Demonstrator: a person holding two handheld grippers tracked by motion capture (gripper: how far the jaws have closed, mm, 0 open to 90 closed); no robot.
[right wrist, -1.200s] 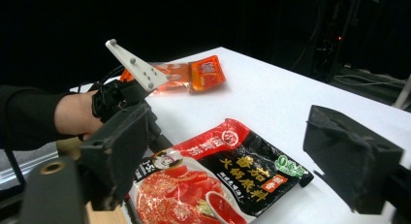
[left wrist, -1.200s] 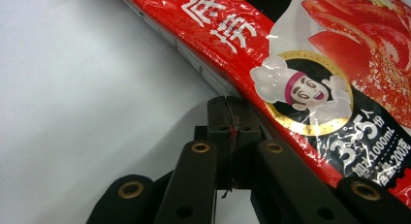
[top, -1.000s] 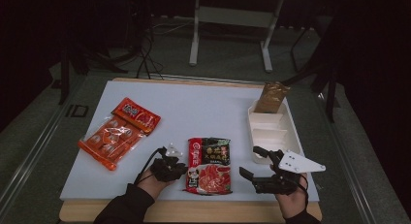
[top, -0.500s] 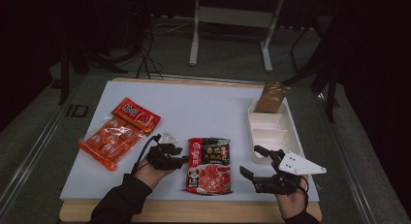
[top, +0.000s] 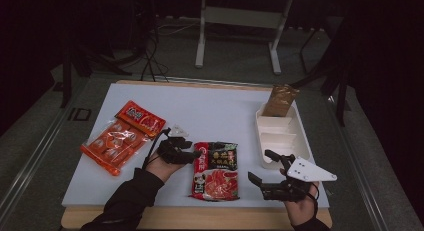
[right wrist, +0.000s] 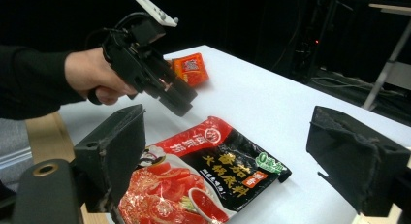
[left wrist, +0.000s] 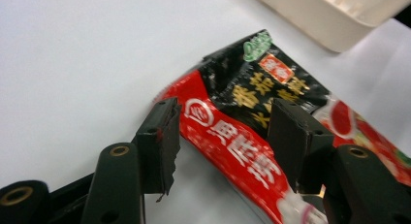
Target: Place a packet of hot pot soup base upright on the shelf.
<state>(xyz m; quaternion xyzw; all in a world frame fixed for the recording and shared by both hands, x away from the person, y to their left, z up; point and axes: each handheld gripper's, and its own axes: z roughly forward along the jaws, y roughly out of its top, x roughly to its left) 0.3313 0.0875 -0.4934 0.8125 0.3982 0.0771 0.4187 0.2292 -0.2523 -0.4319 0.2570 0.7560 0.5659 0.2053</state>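
- The red and black sauce packet (top: 216, 170) lies flat on the white table (top: 220, 111), near the front edge, between the two hands; no jaw presses on it.
- Judged from how things lie, the packing is barely begun: a brown packet (top: 280, 101) stands in the far compartment of the white tray (top: 260, 141) at the right, while the near compartments look empty.
- The orange snack pack (top: 120, 137) rests at the left of the table, well apart from the tray.
- What seems left: getting the sauce packet picked up and carried right to the tray, and likely the orange pack after it.
- The left gripper (top: 192, 153) sits just beside the packet's far left corner, pointing right across it. Its jaws have just been opening; in the left gripper view they stand apart over the packet's edge (left wrist: 228, 136), with no pad pressing on it.
- The right gripper (top: 260, 167) hovers near the front right, close to the tray's near end, held level and aimed left at the packet. Its jaws gape wide, empty.
- The left forearm, in a dark sleeve (top: 125, 201), comes in slantwise from the near edge; the right hand (top: 300, 208) barely clears the table's front.
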